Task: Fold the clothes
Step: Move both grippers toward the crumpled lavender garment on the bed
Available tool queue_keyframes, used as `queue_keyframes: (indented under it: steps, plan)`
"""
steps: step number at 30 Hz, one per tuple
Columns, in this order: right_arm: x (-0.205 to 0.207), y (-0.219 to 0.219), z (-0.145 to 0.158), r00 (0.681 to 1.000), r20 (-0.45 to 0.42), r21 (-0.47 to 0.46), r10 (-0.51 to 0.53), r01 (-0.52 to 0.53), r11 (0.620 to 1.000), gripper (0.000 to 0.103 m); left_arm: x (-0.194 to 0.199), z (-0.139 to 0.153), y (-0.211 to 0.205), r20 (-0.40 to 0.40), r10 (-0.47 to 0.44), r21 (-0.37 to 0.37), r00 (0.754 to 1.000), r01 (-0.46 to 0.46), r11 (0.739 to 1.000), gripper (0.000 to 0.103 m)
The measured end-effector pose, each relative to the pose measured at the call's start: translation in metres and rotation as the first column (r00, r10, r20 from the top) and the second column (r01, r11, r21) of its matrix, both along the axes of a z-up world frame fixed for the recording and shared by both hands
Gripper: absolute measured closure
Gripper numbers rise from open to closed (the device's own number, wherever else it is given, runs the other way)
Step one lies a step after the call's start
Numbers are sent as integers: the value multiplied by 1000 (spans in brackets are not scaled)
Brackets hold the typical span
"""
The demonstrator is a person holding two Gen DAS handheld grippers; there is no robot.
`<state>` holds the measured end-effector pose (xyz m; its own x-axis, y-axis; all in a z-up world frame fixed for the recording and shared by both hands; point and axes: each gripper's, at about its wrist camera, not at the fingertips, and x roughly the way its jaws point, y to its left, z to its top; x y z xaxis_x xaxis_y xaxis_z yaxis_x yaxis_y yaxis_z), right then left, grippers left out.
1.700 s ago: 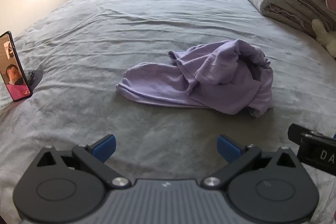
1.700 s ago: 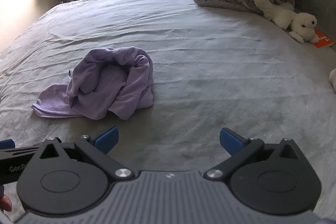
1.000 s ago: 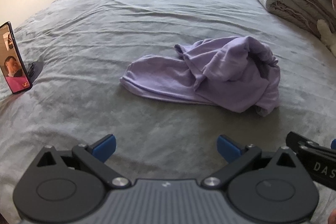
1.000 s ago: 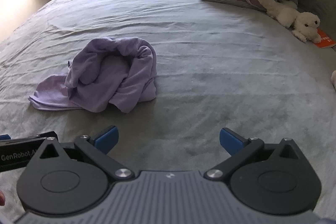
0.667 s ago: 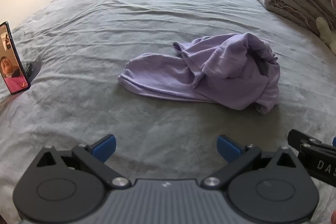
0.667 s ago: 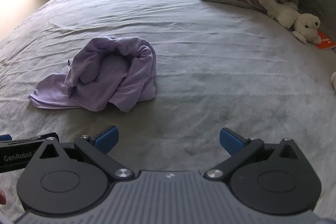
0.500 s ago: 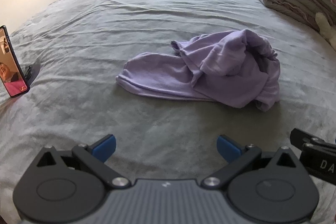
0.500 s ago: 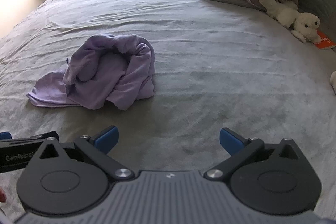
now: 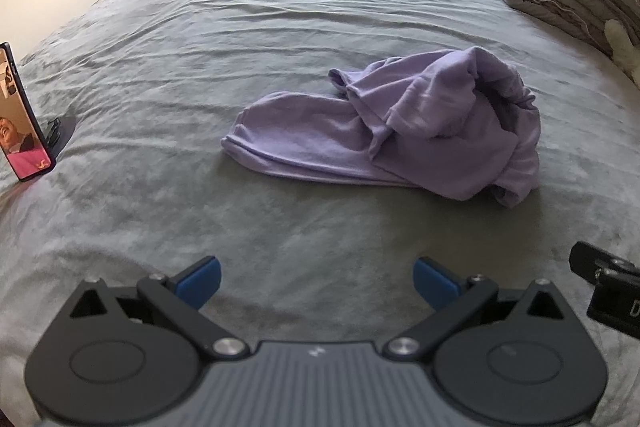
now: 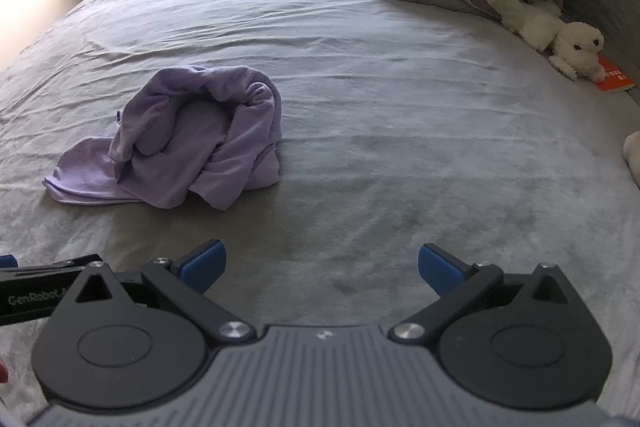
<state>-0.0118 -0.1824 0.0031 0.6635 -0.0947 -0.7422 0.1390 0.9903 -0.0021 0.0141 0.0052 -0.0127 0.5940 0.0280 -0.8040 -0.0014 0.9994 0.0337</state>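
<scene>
Left wrist view: shirt (image 9: 384, 135) bunched mid-bed (image 9: 240, 27) — untouched; left gripper (image 9: 316, 277) and right gripper (image 10: 322, 265) wide, empty — reaching and spreading likely next.

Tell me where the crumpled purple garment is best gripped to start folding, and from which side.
Probably the flat end of the purple garment, coming in low from the near side. That part lies spread thin on the grey bed cover, with a clear edge; the other end is a bunched heap. Both the left gripper and right gripper are open, short of it.

Left hand-held gripper (image 9: 316, 279) at lower frame, jaws spread wide, empty. Right hand-held gripper (image 10: 322, 267) likewise spread, empty.
</scene>
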Motion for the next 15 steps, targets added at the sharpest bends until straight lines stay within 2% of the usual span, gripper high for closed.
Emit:
queue_keyframes:
  steps: [15]
  plan:
    - [2, -1, -3, 1000, -26, 10, -2, 2, 1000, 0, 0, -1, 0, -11, -8, 16, 1000, 8, 1000, 1]
